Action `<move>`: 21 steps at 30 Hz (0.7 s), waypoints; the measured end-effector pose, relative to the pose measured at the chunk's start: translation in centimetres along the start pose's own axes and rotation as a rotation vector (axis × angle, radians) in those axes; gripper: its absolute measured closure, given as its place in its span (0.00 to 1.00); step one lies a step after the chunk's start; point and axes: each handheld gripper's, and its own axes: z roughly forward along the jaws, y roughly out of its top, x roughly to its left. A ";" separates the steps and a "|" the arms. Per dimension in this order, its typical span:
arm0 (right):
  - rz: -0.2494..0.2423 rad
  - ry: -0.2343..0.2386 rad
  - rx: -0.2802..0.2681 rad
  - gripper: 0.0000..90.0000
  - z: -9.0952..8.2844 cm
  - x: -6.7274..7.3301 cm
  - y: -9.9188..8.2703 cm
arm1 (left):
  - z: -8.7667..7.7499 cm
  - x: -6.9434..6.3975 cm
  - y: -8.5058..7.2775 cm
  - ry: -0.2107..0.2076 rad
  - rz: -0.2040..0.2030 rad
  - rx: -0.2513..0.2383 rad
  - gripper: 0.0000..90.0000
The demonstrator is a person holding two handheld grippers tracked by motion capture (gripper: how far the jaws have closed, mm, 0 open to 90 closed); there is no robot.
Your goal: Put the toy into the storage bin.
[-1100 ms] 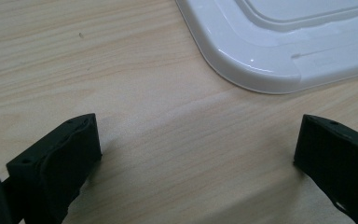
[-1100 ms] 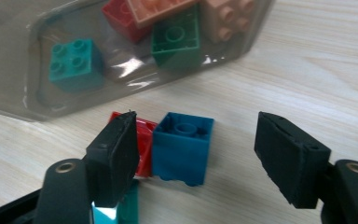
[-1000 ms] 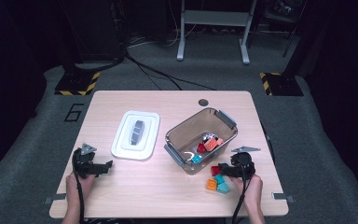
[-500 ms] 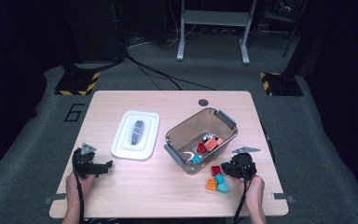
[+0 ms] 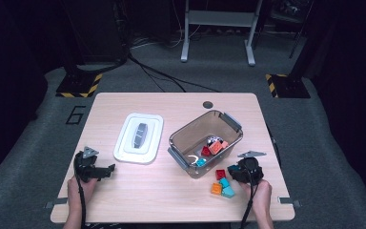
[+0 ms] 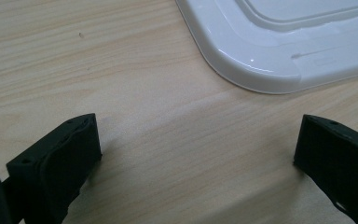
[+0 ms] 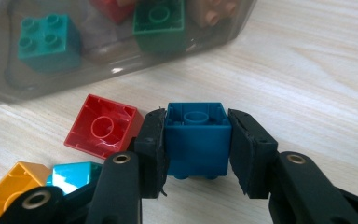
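The blue brick sat upside down (hollow side up) on the tabletop, just outside the bin, squeezed between your right gripper jaws, which had just been closing onto it. You were at the grasp, I judged; next came a lift clear of the red brick beside it, then over the bin's wall. Your left gripper rested wide open and empty near the lid.

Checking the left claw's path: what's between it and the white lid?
Nothing. In the left gripper view, bare tabletop runs from the open left claw to the lid. The high view shows the same gap.
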 end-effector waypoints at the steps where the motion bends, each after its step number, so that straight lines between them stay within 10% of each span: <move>1: 0.016 0.002 -0.001 0.65 -0.2 0.0 0.0 | 0.0 0.0 0.0 0.001 0.005 0.005 0.00; 21: 0.024 0.011 -0.072 0.65 -3.3 -1.8 1.4 | -0.1 0.0 0.0 0.000 0.007 0.006 0.00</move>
